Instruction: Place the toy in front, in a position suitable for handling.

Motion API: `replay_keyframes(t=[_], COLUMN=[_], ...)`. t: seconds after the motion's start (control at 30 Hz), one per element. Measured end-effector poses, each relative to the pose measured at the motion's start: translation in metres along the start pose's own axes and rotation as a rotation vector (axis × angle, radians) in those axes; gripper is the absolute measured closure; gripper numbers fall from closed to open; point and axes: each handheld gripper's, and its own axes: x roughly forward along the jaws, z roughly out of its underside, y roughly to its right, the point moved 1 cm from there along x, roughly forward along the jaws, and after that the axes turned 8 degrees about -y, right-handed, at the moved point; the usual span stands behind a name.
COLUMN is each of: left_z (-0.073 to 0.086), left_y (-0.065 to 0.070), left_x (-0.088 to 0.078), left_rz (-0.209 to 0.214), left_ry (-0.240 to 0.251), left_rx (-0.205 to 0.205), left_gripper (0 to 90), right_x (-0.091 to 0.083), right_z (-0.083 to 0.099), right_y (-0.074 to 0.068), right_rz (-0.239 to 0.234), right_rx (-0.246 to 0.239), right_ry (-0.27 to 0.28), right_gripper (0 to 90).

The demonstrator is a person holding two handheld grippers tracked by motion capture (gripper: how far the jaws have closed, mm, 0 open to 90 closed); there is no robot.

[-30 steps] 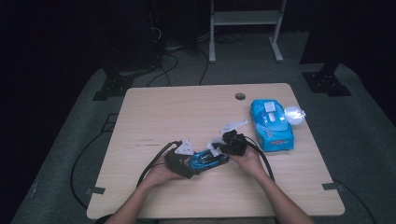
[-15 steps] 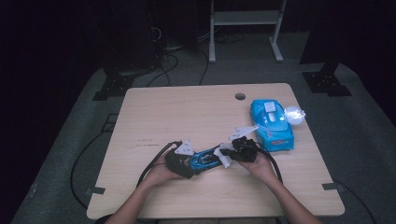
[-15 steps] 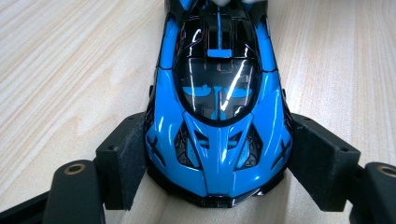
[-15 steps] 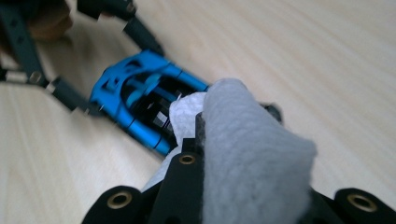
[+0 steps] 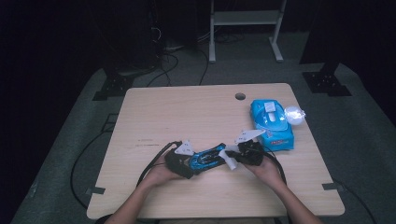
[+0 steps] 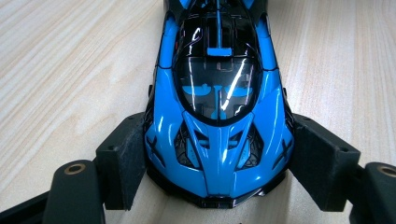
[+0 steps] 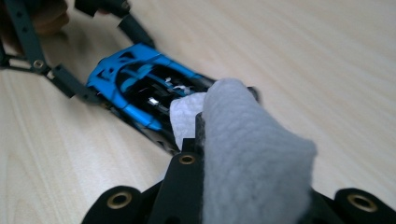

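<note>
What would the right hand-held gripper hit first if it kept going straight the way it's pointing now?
Most likely the blue toy car. The right hand-held gripper, shut on a white wipe, points at the car's near end, which the left hand-held gripper clamps. The gap looks small, though depth is unclear.

Pale wooden table [image 5: 187, 112], grey carpet [image 5: 364, 121], dark room

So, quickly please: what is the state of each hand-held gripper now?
Left hand-held gripper: closed on the blue toy car.
Right hand-held gripper: closed on a white wipe.
</note>
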Motion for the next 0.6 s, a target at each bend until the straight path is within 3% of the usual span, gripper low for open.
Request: replay_keyframes(t=[0.1,0.2,0.33,0.5,0.6], left_z=[0.0,0.0,0.0,0.0,0.0], left_y=[0.0,0.0,0.0,-0.001,0.0], left_x=[0.0,0.0,0.0,0.0,0.0], left_rz=[-0.002,-0.003,-0.002,0.0,-0.003], left_ry=[-0.003,-0.005,-0.008,-0.005,-0.009], left_rx=[0.0,0.001,0.009,0.01,0.009], left_gripper=[25.4,25.5,25.5,25.5,25.5], right_x=[-0.003,0.008,0.018,0.033,0.036], right_z=[0.001,0.001,-0.011,-0.031,-0.032], right_y=[0.004,0.006,0.01,0.016,0.015], right_rz=[0.024,0.031,0.058,0.057,0.043], right_rx=[0.013,0.015,0.033,0.047,0.038], right_ry=[0.001,-0.028,-0.006,0.009,-0.006], right_gripper=[84.2,84.1,84.1,84.1,84.1])
